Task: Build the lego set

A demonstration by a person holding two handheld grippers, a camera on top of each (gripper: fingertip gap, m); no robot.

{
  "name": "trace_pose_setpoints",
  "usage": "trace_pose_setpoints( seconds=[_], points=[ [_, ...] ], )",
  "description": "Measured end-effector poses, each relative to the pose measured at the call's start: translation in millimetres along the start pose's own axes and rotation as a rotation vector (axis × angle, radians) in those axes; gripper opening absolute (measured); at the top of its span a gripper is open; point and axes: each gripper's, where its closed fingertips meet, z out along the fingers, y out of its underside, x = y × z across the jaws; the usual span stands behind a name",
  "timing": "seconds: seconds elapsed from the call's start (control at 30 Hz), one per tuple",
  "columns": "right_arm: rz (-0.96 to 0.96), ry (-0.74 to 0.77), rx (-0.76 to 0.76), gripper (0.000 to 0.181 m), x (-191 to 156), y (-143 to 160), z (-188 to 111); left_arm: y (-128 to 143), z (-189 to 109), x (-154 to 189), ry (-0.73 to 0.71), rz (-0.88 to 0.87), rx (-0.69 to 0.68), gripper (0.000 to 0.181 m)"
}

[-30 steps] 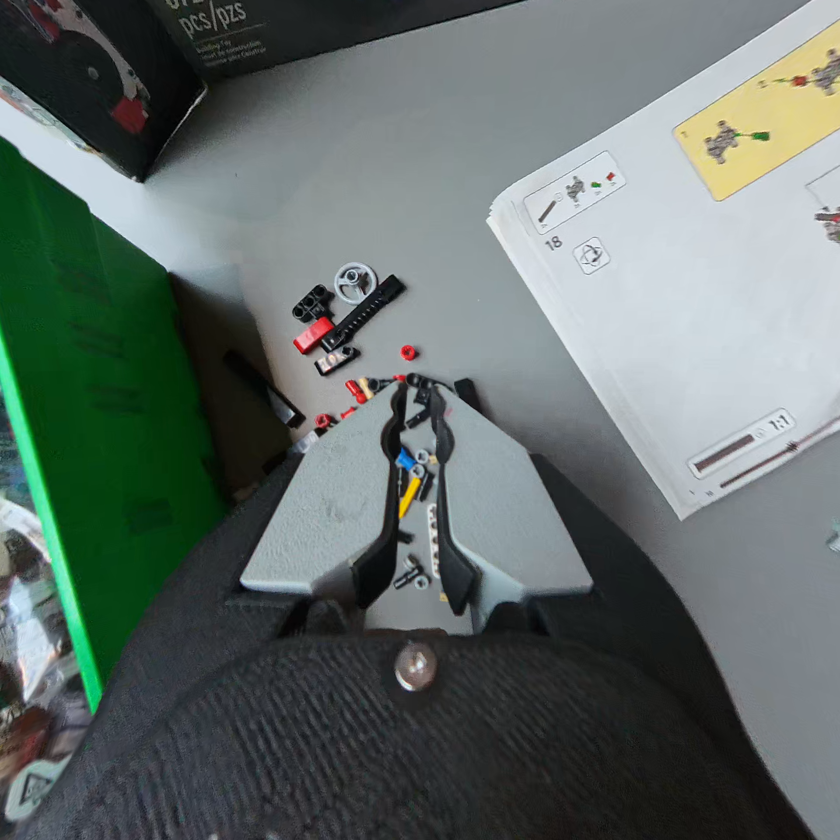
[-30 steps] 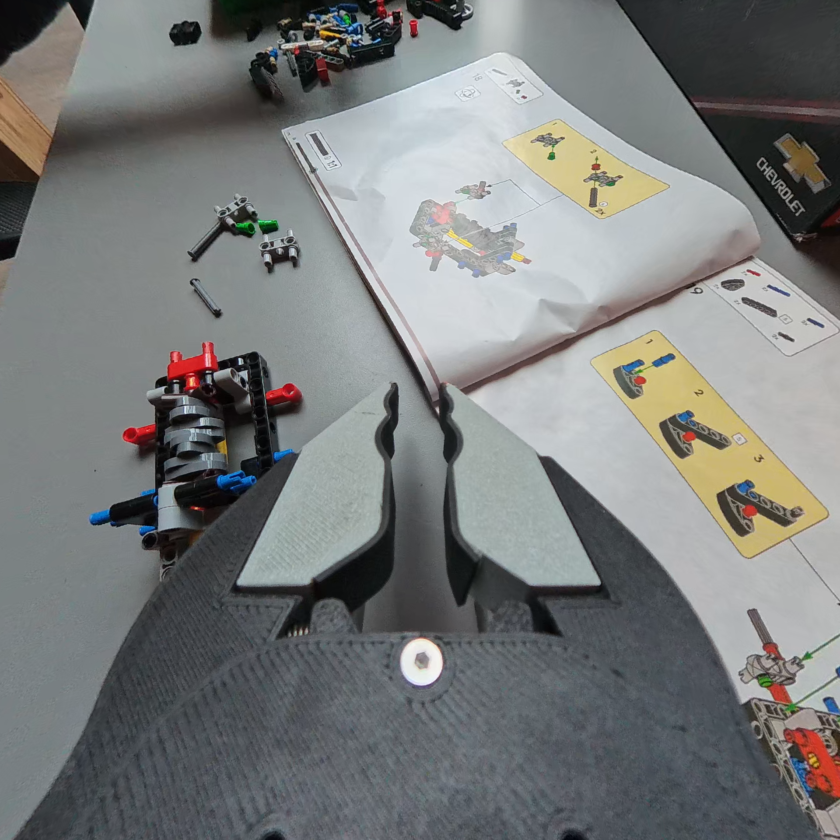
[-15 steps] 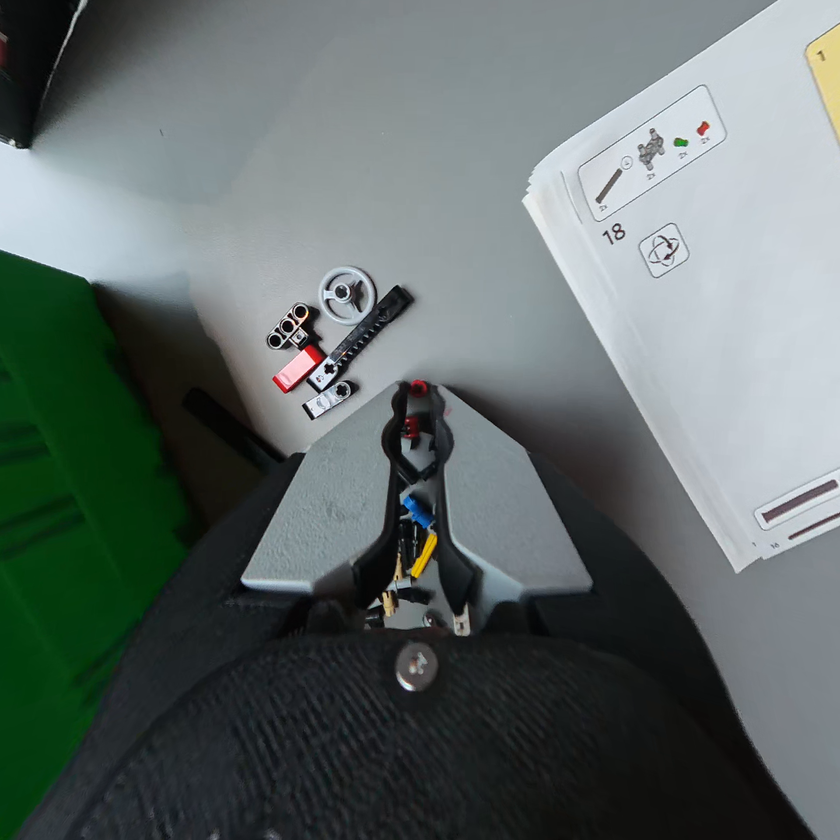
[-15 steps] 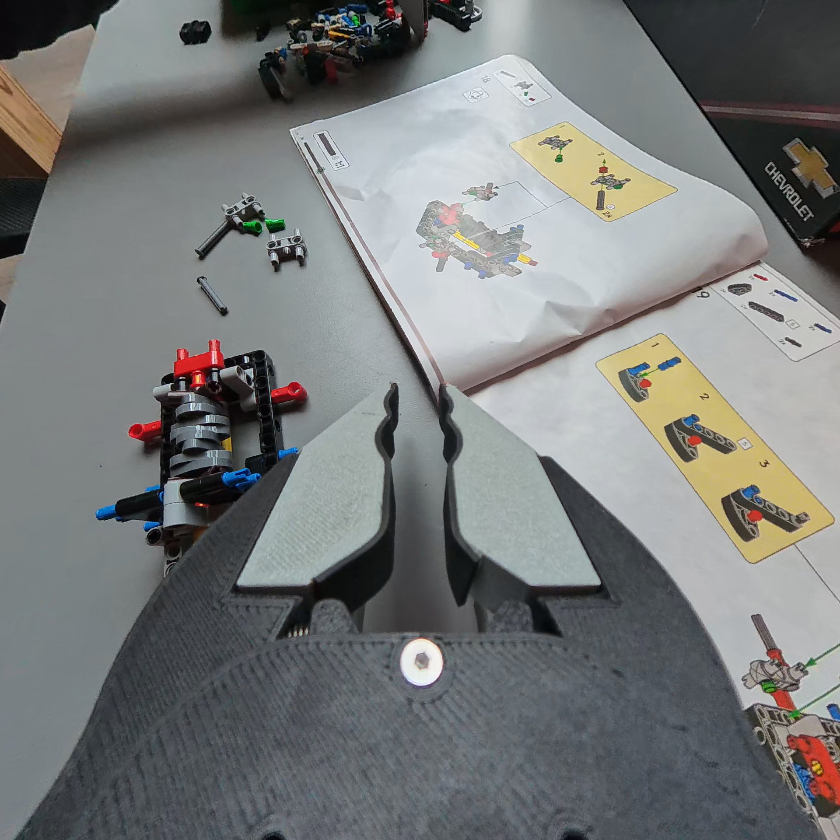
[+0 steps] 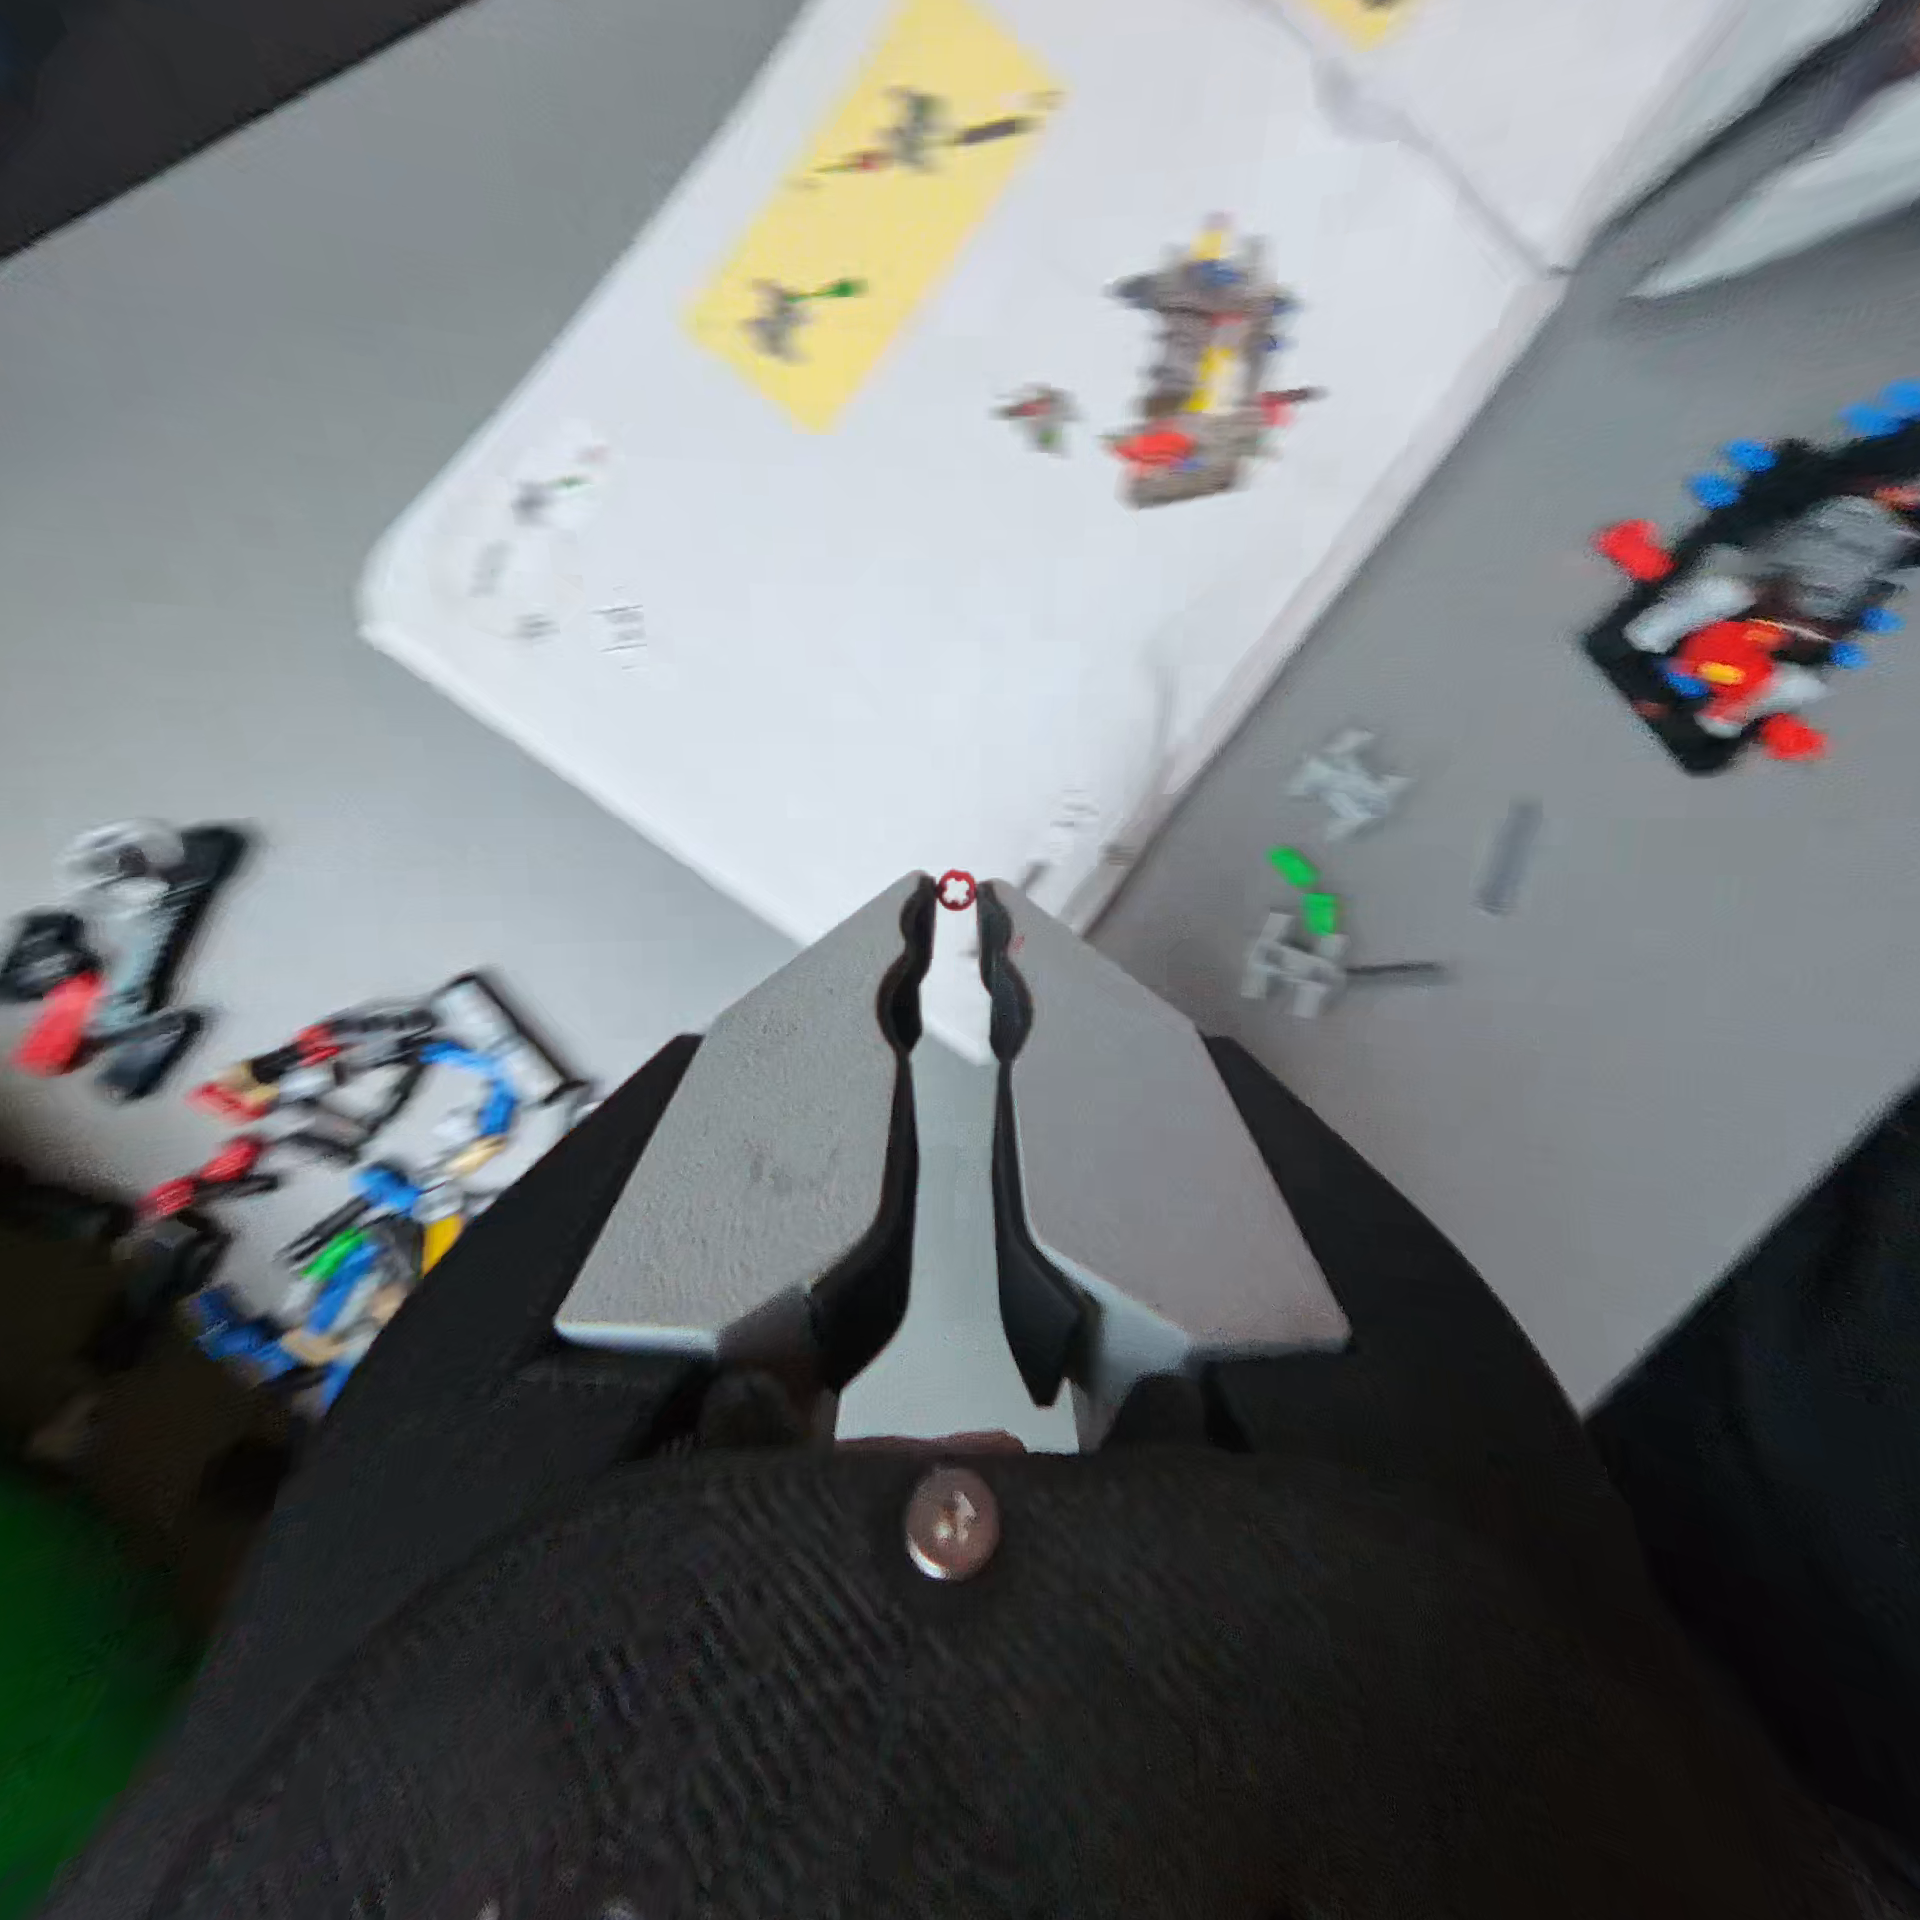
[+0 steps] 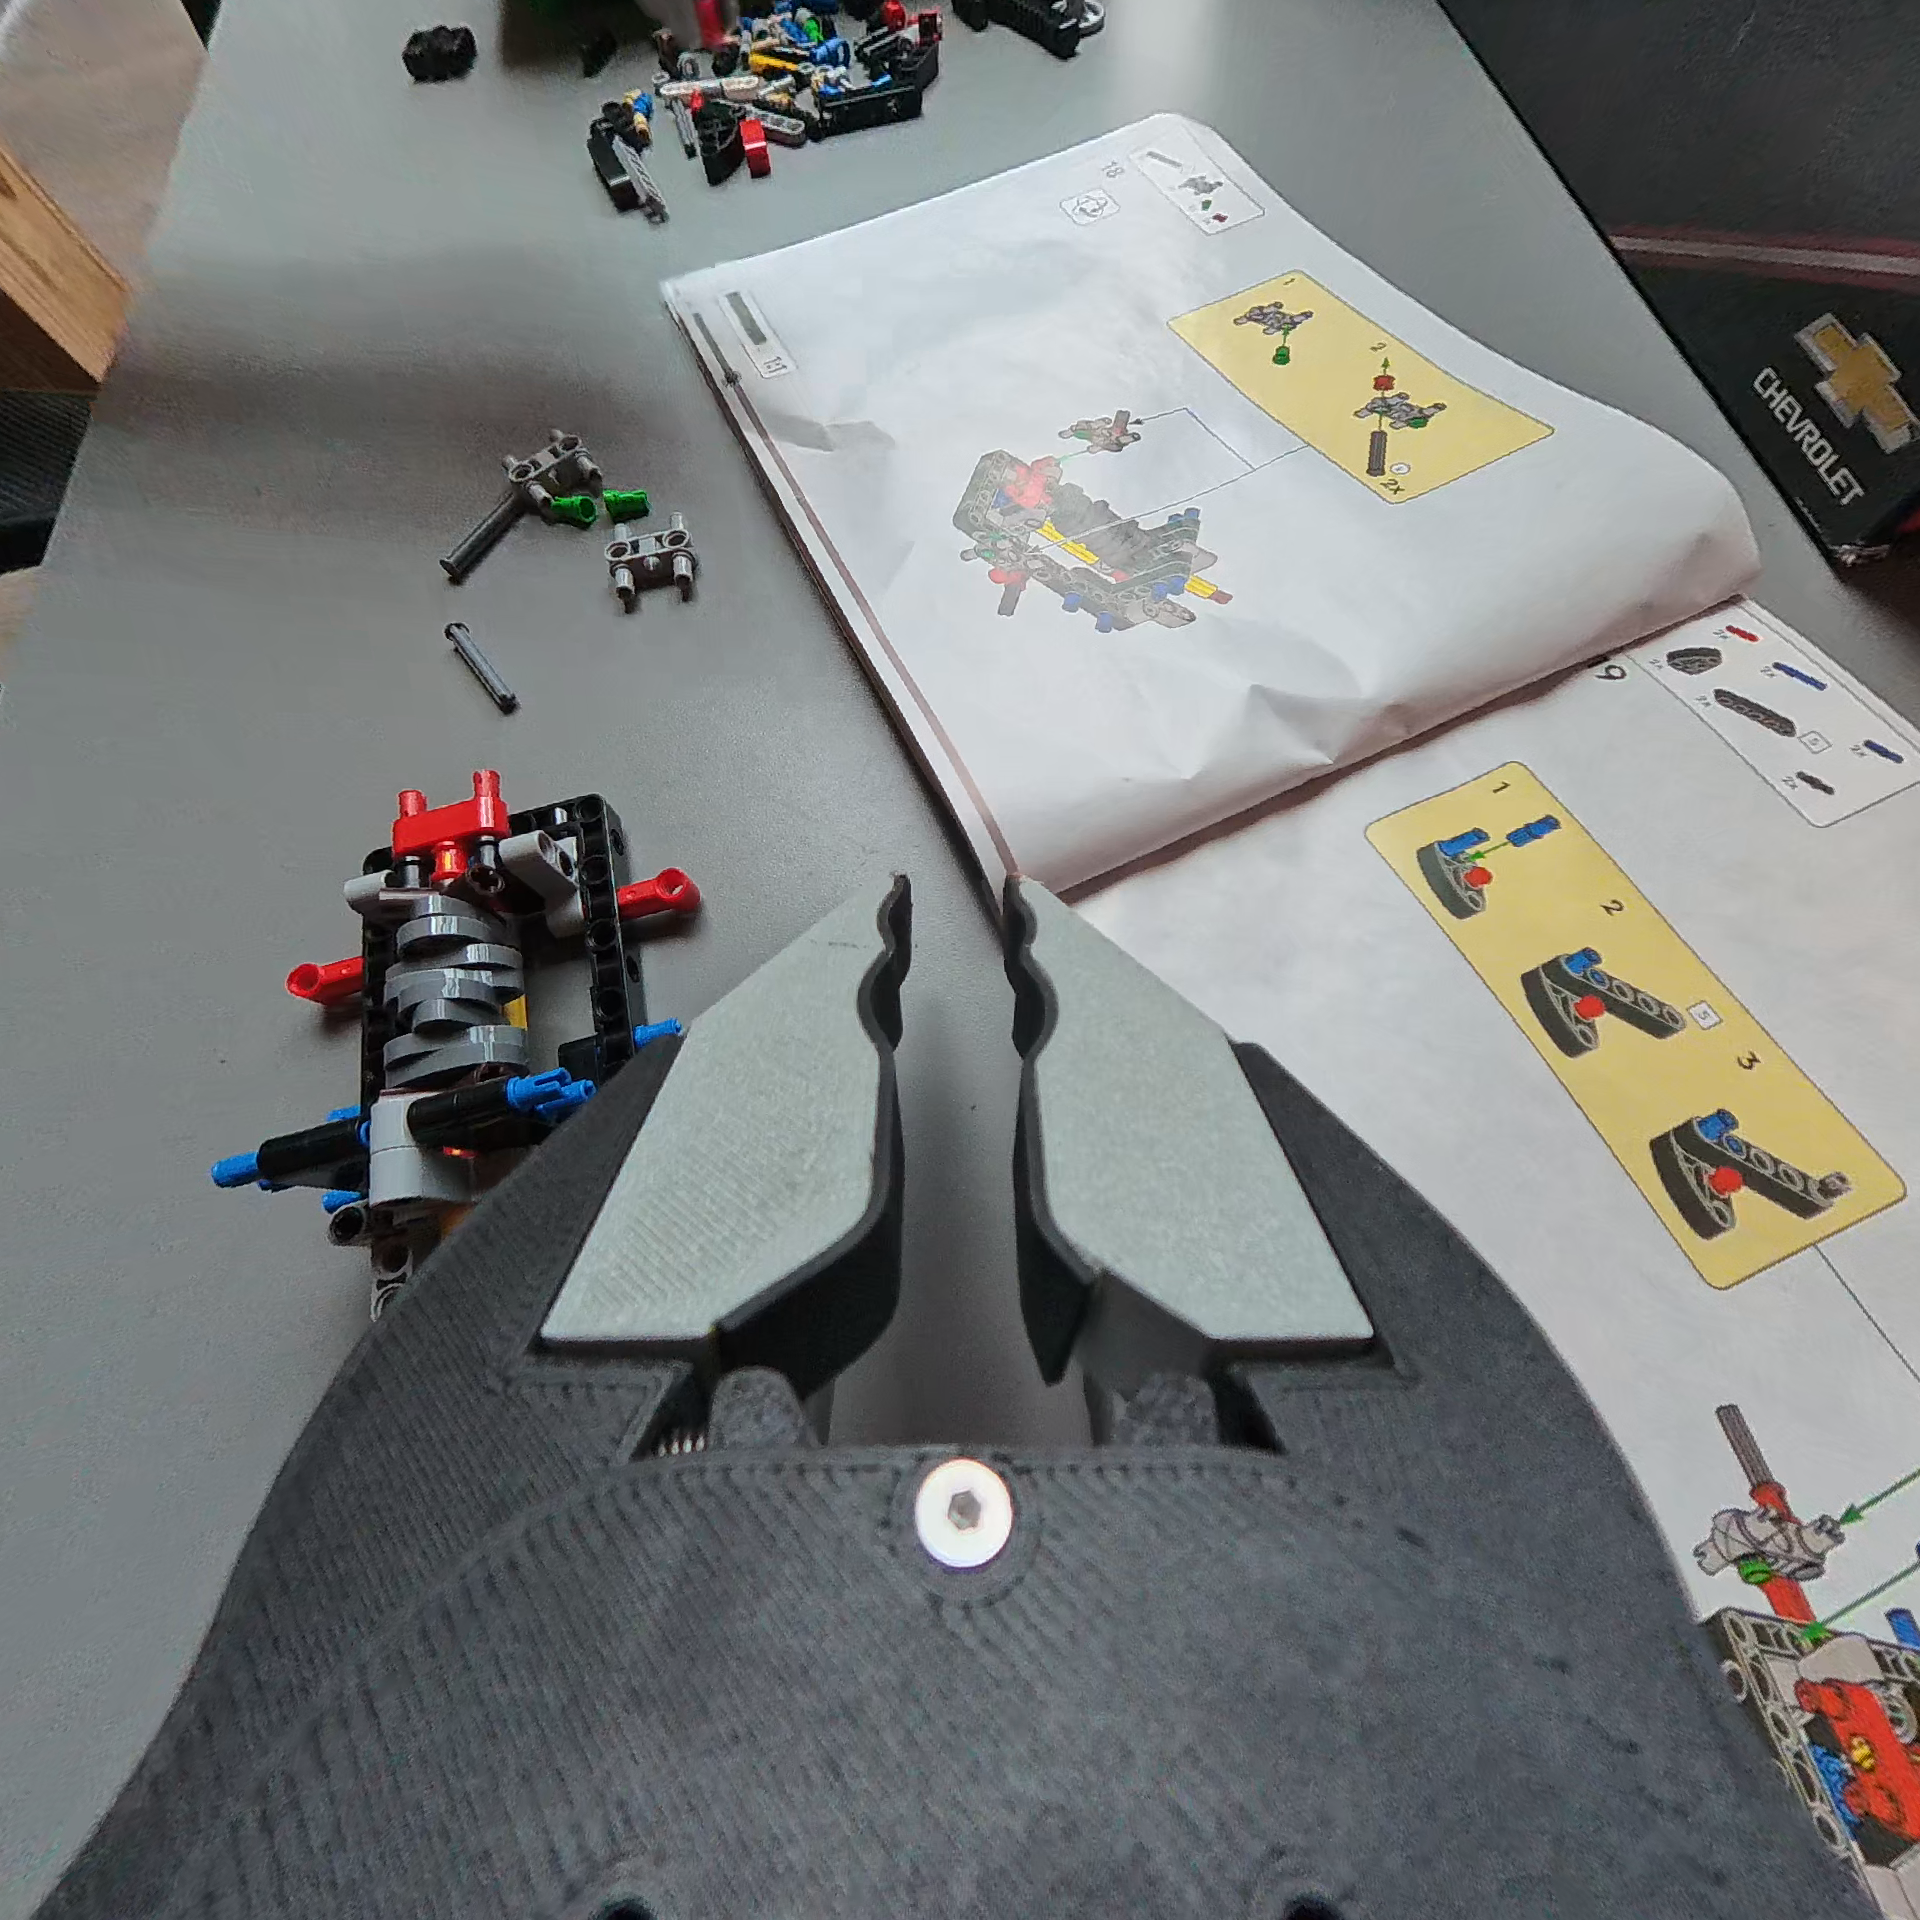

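Observation:
My left gripper (image 5: 954, 894) is shut on a small red bush piece (image 5: 954, 891) at its fingertips, held above the near corner of the open instruction booklet (image 5: 883, 540). The left wrist view is blurred by motion. The part-built black-framed assembly (image 6: 478, 997) with grey, red and blue parts lies on the grey table left of my right gripper (image 6: 956, 904), which is open and empty over the table by the booklet's spine (image 6: 883, 665). The assembly also shows in the left wrist view (image 5: 1766, 613) at the right.
A heap of loose pieces (image 6: 758, 94) lies at the far end of the table; it shows at lower left in the left wrist view (image 5: 343, 1174). Grey connectors with green pins (image 6: 582, 499) and a dark axle (image 6: 480, 665) lie between. A black box (image 6: 1787, 260) stands at the right. Tip to tip, the grippers are about 25 cm apart.
My left gripper closed on the red bush in the pile, lifted it and swung away towards the booklet and the assembly. My right gripper has barely moved and stays open.

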Motion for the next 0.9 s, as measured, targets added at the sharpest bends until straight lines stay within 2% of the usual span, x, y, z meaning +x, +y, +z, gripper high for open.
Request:
trace_pose_setpoints(
  seconds=[0.07, 0.13, 0.2, 0.33, 0.43, 0.53, 0.73, 0.8, 0.9],
  points=[
    [-0.003, 0.002, -0.002, 0.014, 0.0, 0.2, 0.2, 1.1, 7.2, 56.8, 0.150, 0.063, 0.021, 0.005],
    [-0.002, 0.001, -0.004, 0.014, -0.1, 0.4, 0.3, 6.2, 18.9, 96.0, 0.224, 0.130, 0.012, 0.005],
    [-0.003, 0.000, -0.007, 0.014, -0.2, 0.8, 0.7, 16.0, 33.9, 111.1, 0.206, 0.204, -0.037, 0.005],
    [-0.008, 0.006, -0.007, 0.013, -0.3, 1.1, 0.3, 30.3, 53.7, 120.8, 0.184, 0.289, -0.118, 0.005],
    [-0.007, 0.005, -0.004, 0.013, -0.4, 0.9, -0.2, 33.6, 59.2, 120.4, 0.171, 0.311, -0.147, 0.006],
    [-0.006, -0.002, -0.011, 0.013, -1.1, 1.7, 0.4, 36.9, 59.8, 115.7, 0.152, 0.329, -0.168, 0.016],
    [-0.011, -0.002, -0.014, 0.013, -1.6, 2.0, 0.7, 27.6, 36.7, 106.0, 0.150, 0.309, -0.126, 0.017],
    [-0.010, -0.003, -0.011, 0.013, -1.5, 1.7, 0.4, 19.2, 16.2, 83.4, 0.068, 0.296, -0.093, 0.008],
    [-0.009, -0.006, -0.013, 0.013, -1.7, 1.9, 0.7, 5.6, -28.4, 15.6, -0.135, 0.188, -0.051, 0.005]
  ],
)
